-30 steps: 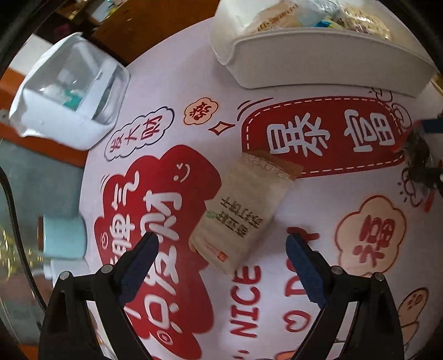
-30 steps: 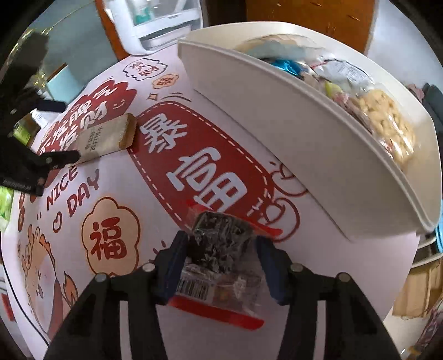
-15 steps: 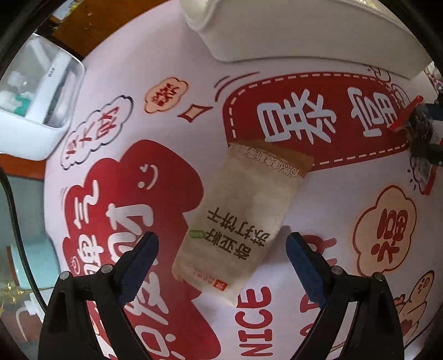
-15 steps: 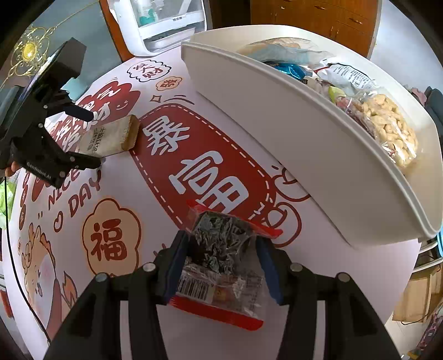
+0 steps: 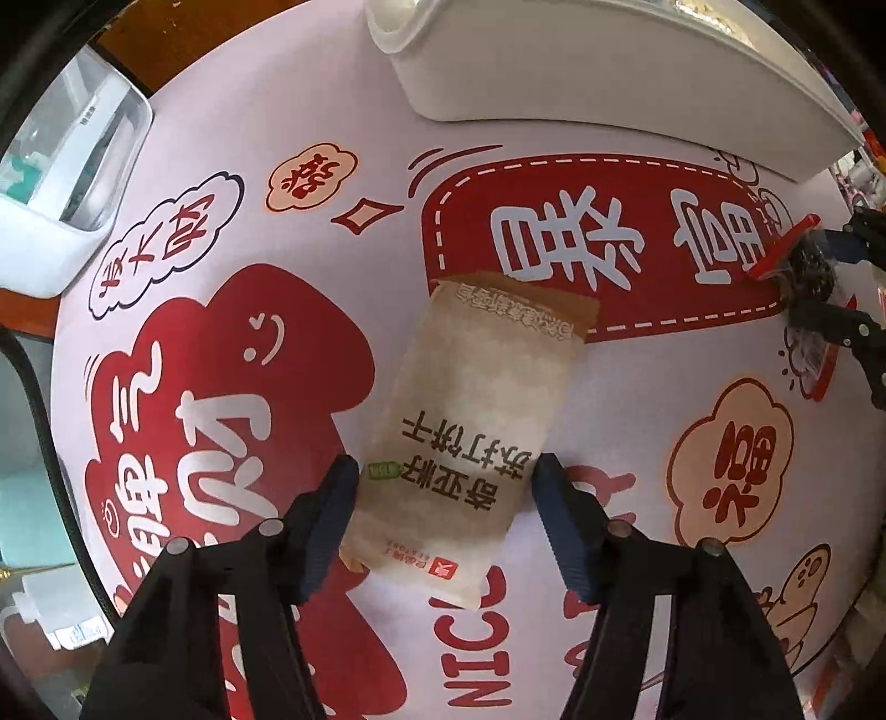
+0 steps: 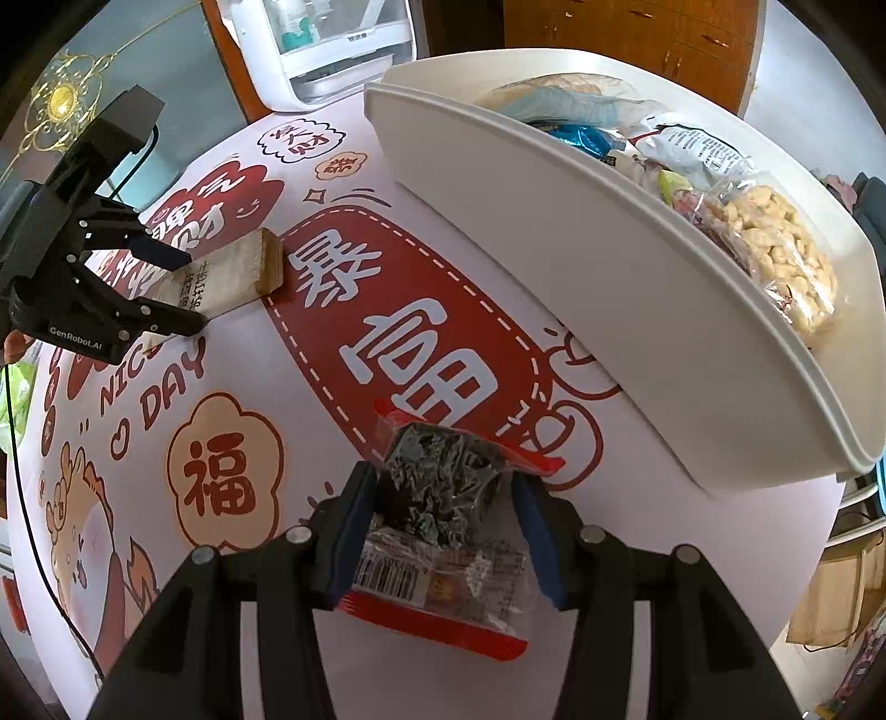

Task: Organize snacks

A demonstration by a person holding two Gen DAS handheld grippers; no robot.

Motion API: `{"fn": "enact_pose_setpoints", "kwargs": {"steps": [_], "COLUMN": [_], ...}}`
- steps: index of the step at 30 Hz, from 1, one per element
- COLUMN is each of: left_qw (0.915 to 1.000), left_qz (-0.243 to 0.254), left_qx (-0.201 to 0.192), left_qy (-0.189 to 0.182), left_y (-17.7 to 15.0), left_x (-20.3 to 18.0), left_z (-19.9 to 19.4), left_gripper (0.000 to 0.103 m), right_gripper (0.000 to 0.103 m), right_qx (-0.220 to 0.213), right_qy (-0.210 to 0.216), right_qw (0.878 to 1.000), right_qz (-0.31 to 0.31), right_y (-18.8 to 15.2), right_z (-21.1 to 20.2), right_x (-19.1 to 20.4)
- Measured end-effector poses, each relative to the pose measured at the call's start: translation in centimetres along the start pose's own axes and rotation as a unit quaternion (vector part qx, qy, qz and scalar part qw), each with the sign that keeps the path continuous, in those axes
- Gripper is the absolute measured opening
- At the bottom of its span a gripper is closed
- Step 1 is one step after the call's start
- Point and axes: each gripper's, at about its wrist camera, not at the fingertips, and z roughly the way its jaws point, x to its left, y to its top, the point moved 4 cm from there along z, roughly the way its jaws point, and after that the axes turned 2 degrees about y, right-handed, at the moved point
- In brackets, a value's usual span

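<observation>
Closest to the right wrist camera, the right gripper [image 6: 443,526] clenches a crinkled clear-plastic snack packet [image 6: 443,520] with red edging, a barcode and dark, flaky contents; its blue pads press both sides of the packet, whose red lower edge sits at the tablecloth. The left gripper [image 5: 446,487], pointing down at the table, has just been closing its jaws around a long, flat, beige cracker packet [image 5: 476,421] with a matte paper-like face, dark printed characters and a browner crimped far end. The blue pads stand at the packet's two long edges near its lower part; whether they already press it cannot be told. The packet lies flat on a smooth, glossy tablecloth [image 5: 343,183] printed with red cloud shapes, white characters and the words "NICE DAY". Beyond both packets, a white, smooth-walled plastic bin [image 6: 581,288] with a rounded rim stands on the cloth, holding bagged snacks [image 6: 775,243], among them a clear bag of pale puffed pieces and a blue foil wrapper. At the table's far edge sits a white box [image 6: 326,50] with a clear window. Wooden cabinet doors [image 6: 637,39] rise behind.
</observation>
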Motion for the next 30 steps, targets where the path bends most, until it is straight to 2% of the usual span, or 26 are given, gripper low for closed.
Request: {"fn": "enact_pose_setpoints", "kwargs": {"steps": [6,13,22,26,30], "left_qw": [0.9992,0.9923,0.9756,0.966,0.9593], "left_qz": [-0.023,-0.09,-0.205,-0.251,-0.273], "left_qx": [0.009,0.017,0.009,-0.011,-0.04], "left_qy": [0.031,0.083,0.078,0.061,0.06], "left_y": [-1.3,-3.1,-4.2,-3.7,-2.5], "left_x": [-0.8,-3.8,-9.1,-11.7,-14.1], "left_z": [-0.3,-2.9,-8.4,-11.7,-15.7], "left_gripper": [0.06,0.059,0.058,0.059,0.058], "right_gripper": [0.051,0.05,0.05,0.05,0.05], "right_qx": [0.008,0.02,-0.01,-0.033,-0.057], "right_qy": [0.008,0.024,0.045,0.049,0.049], "right_qw": [1.0,0.999,0.998,0.997,0.994], "right_qz": [-0.001,-0.009,-0.038,-0.057,-0.073], "right_y": [-0.4,-0.9,0.5,1.5,2.7], "right_z": [-0.3,-1.1,-5.7,-9.2,-12.3], "right_x": [-0.2,-0.5,-0.9,-1.9,-3.4]}}
